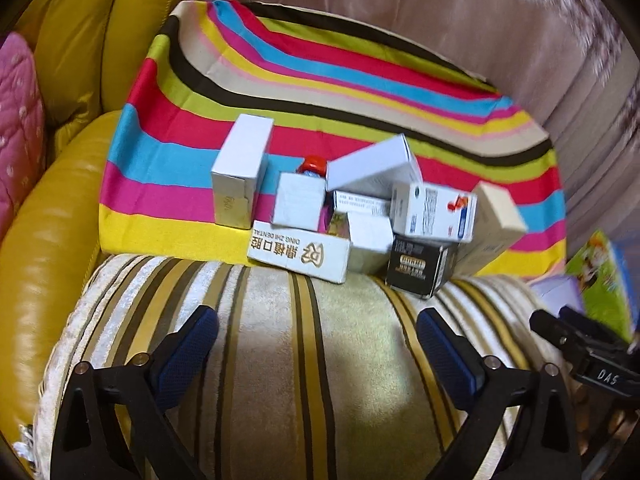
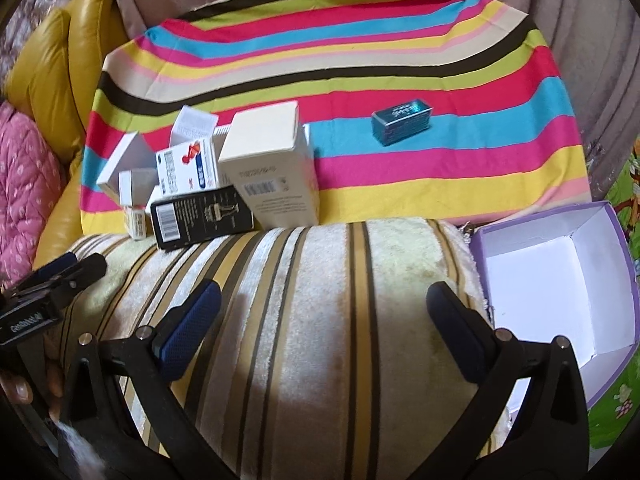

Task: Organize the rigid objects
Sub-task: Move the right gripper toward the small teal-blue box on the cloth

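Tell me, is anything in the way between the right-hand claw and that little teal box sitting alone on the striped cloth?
Nothing visible. The right gripper hangs open over the striped cushion, and only bare cloth lies before the teal box. The pile of boxes sits off to the left.

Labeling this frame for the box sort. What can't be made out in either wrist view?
- Red-capped bottle: left wrist view, only the cap shows; white boxes in front hide the body.
- Small print on the black box: right wrist view, too small to read.
- Purple-edged open box: right wrist view, its right side is cut off by the frame edge; in the left wrist view only a corner shows.
- Teal box: label blurred; absent from the left wrist view.
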Action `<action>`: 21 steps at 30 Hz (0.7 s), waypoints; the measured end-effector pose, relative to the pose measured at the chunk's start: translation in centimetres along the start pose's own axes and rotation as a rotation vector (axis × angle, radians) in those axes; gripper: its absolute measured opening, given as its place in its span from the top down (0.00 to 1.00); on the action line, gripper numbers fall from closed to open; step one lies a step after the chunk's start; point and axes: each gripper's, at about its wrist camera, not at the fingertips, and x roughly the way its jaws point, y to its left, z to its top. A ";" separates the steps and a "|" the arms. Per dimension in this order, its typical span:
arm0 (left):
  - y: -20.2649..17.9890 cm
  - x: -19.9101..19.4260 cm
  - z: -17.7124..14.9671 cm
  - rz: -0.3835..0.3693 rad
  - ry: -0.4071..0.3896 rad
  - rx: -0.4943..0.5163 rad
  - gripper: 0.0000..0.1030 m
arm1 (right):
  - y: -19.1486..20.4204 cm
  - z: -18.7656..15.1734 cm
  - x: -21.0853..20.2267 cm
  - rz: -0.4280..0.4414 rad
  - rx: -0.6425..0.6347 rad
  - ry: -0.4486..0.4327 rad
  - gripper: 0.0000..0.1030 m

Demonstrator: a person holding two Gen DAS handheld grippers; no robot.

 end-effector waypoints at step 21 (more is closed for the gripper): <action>3.0 1.6 5.9 0.042 -0.055 -0.061 0.21 | -5.1 1.9 -0.7 0.051 0.093 -0.046 0.00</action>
